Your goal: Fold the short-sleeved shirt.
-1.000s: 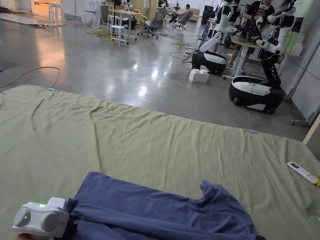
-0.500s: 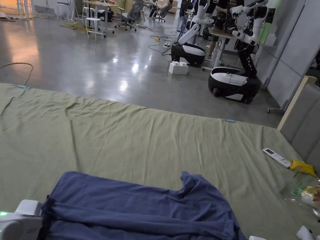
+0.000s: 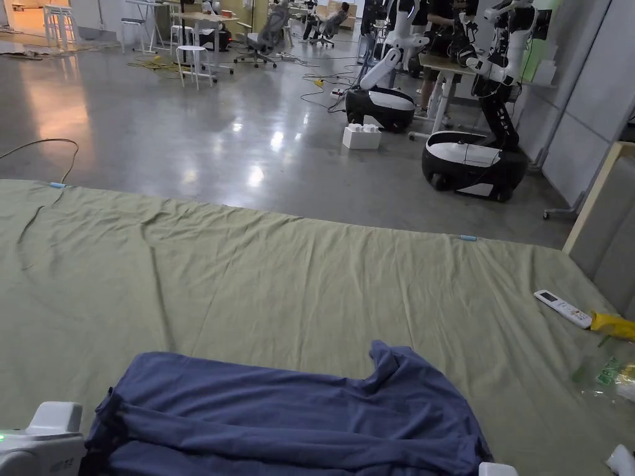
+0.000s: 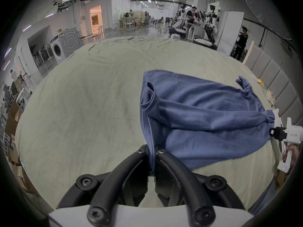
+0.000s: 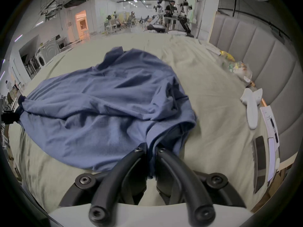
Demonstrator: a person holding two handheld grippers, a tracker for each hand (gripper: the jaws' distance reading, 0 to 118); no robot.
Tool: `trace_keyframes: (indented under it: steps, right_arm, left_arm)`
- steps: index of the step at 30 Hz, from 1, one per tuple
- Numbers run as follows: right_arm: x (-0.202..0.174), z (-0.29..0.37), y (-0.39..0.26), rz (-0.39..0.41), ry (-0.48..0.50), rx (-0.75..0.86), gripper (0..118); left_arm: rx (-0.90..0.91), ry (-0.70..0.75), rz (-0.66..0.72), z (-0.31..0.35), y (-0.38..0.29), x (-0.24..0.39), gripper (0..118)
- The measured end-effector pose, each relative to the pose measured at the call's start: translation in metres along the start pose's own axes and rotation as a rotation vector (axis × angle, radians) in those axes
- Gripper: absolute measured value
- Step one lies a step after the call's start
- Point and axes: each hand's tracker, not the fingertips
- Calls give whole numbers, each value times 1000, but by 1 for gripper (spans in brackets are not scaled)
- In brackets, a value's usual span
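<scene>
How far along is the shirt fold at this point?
Early. Done: the blue shirt lies on the green sheet, rumpled, with no neat fold visible. In hand: the left gripper and right gripper are each shut on an opposite end of the cloth. Left: flattening it and folding it, one sleeve still sticking out.

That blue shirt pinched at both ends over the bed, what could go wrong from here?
The blue shirt is bunched and creased between the left gripper and the right gripper, so a fold now may come out crooked. Each grip seems to hold little cloth, so a hard pull might slip it free.
</scene>
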Motion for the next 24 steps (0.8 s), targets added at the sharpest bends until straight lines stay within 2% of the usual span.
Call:
trace_keyframes:
  steps: [3,9,12,18,24]
  right_arm:
    - [5,23,15,-2,8,16,8]
    - [7,80,37,87,9,64,8]
    - [11,104,33,120,19,57,8]
    - [16,130,-17,141,47,2,8]
    - [11,127,-80,152,40,-92,8]
  left_arm:
    - [40,-20,9,20,11,-2,6]
    - [122,-17,-35,73,22,2,6]
    - [135,-36,-12,90,13,-9,6]
    - [92,-55,10,120,-46,-18,6]
    - [-19,-47,29,120,-115,-17,6]
